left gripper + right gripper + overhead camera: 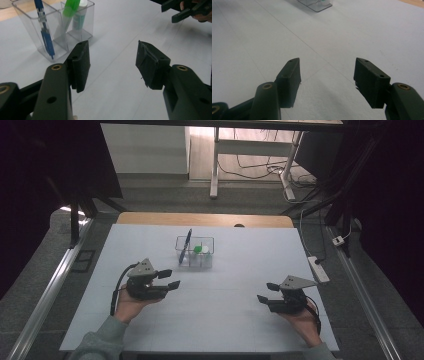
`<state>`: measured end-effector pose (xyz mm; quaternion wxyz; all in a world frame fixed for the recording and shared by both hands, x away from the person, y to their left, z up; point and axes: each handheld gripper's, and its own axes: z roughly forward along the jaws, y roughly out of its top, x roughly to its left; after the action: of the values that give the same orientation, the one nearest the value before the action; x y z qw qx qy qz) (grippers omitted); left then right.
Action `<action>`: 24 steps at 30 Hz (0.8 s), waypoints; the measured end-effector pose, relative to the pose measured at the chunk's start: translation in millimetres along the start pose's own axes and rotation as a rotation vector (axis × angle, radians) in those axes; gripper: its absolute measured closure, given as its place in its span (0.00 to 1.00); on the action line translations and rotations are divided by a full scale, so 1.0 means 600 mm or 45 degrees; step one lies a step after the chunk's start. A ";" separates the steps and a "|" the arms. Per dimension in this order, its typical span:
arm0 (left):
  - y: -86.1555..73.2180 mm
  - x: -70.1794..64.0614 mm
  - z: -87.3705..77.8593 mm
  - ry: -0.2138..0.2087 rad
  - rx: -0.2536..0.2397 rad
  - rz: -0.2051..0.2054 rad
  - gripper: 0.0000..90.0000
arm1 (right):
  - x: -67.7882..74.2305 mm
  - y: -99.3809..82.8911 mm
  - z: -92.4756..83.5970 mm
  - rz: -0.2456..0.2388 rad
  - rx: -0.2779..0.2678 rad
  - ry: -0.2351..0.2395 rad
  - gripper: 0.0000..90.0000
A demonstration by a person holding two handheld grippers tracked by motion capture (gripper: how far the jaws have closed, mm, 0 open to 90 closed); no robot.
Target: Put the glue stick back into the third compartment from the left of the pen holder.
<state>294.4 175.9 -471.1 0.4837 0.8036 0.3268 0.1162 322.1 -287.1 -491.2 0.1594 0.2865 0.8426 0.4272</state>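
Resting on a pale sheet (210, 290) that covers the table, two hands each hold a black gripper. In the high view, the left gripper (169, 279) sits at lower left of centre, its jaws spread with nothing between them and aimed toward the middle of the frame. The right gripper (267, 292) sits at lower right, well apart from the other, its jaws also spread and bare.

Just above centre stands a clear holder (194, 251) with several compartments. A blue pen (185, 246) leans in its left compartment, and a green-capped marker (198, 250) and a white-capped tube (205, 249) stand beside it. The left gripper is near the holder, below and left of it, not touching.

In the left gripper view the holder (53, 27) fills the upper left, beyond the open jaws. In the right gripper view its base (315, 3) peeks in at the top edge.
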 end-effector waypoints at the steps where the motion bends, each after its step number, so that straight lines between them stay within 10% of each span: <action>1: -0.005 -0.001 -0.002 0.009 0.004 0.001 0.48 | 0.000 0.000 -0.001 0.000 0.003 -0.002 0.43; 24: -0.091 -0.005 -0.040 0.136 0.085 -0.025 0.45 | -0.018 -0.013 -0.008 -0.019 0.019 -0.035 0.42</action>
<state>257.7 208.4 -505.1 0.4395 0.8088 0.3635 0.1432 325.4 -300.8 -494.6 0.1720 0.2872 0.8456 0.4158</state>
